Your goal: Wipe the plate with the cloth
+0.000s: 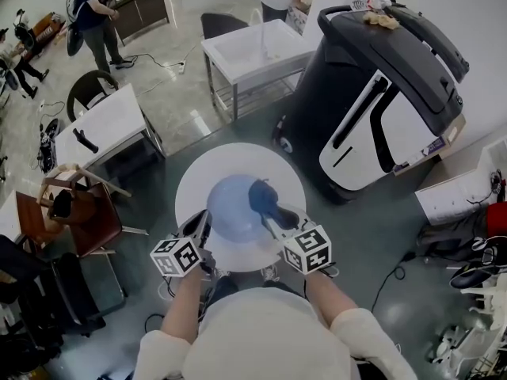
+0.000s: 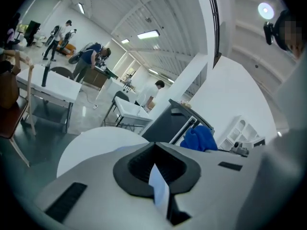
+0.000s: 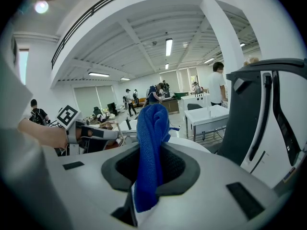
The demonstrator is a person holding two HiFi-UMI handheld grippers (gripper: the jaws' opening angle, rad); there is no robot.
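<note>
**Desk:** What does the left gripper have?

**Photographer:** Its jaws are clamped on the rim of the pale blue plate. In the left gripper view the plate is a thin sliver seen edge-on between the black pads, with no gap on either side.

**Desk:** And the right gripper?

**Photographer:** It is closed on the dark blue cloth. In the right gripper view the cloth is pinched between the pads and bunches up above them.

**Desk:** Where is the plate?

**Photographer:** It is over the round white table, directly in front of the person, gripped at its left edge. From the head view the cloth covers the plate's upper right part, but whether it presses on the surface cannot be told.

**Desk:** Anything else nearby?

**Photographer:** A large black-and-white machine stands just beyond the table on the right, with other people at desks further back
</note>
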